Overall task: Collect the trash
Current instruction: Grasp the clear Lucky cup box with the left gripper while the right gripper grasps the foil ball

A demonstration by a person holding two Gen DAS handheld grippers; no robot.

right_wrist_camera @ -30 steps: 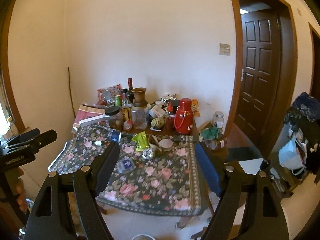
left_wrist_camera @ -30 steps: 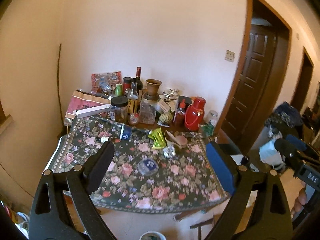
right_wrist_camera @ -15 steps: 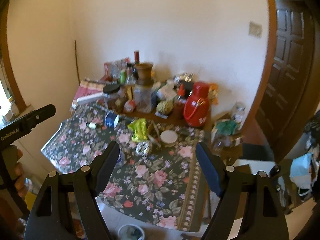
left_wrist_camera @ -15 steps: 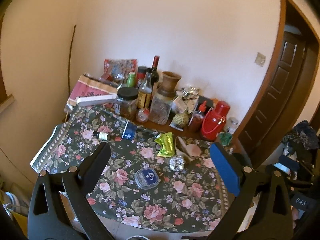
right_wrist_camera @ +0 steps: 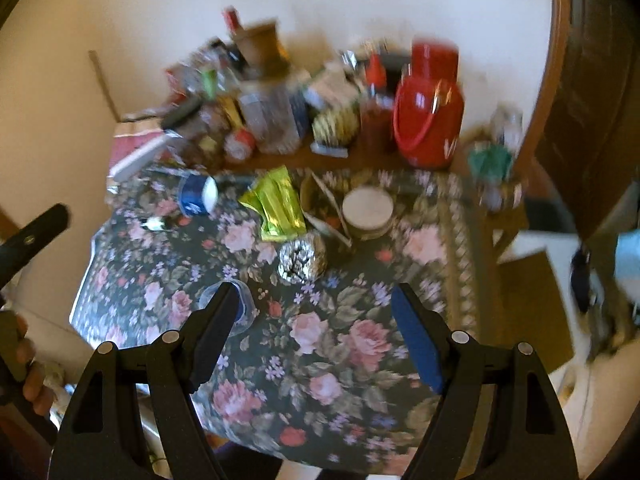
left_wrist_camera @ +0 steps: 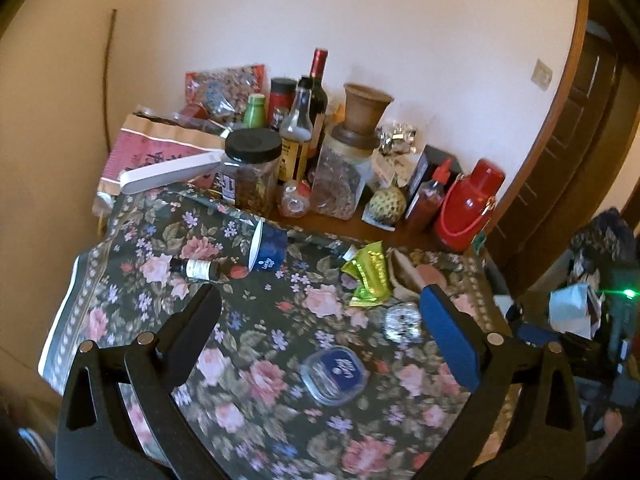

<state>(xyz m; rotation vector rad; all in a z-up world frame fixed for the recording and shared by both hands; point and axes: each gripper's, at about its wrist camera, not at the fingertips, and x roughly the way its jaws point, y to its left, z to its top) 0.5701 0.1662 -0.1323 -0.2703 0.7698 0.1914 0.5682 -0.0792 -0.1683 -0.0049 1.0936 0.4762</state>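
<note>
On the floral tablecloth [left_wrist_camera: 280,320] lies scattered litter: a blue paper cup [left_wrist_camera: 268,250] on its side, a small dark bottle [left_wrist_camera: 196,269], a green foil wrapper [left_wrist_camera: 370,276], a crumpled foil ball [left_wrist_camera: 402,322] and a clear plastic lid [left_wrist_camera: 334,370] with a blue label. My left gripper [left_wrist_camera: 320,294] hangs open above the cloth, the lid just beneath it. My right gripper [right_wrist_camera: 315,289] is open too, just short of the foil ball [right_wrist_camera: 302,260]. Beyond it lie the green wrapper [right_wrist_camera: 278,204] and a round white lid [right_wrist_camera: 367,212]. Its left finger partly hides the plastic lid [right_wrist_camera: 246,306].
Jars, bottles and a red flask [left_wrist_camera: 468,208] crowd the back of the table against the wall. A wooden door frame [left_wrist_camera: 560,152] stands at the right, with clutter on the floor beside it. A hand [right_wrist_camera: 28,372] holds the left gripper at the right wrist view's left edge.
Both grippers have come closer to the table and tilted down over it, so the litter fills more of each view. The left jaws stand slightly wider.
</note>
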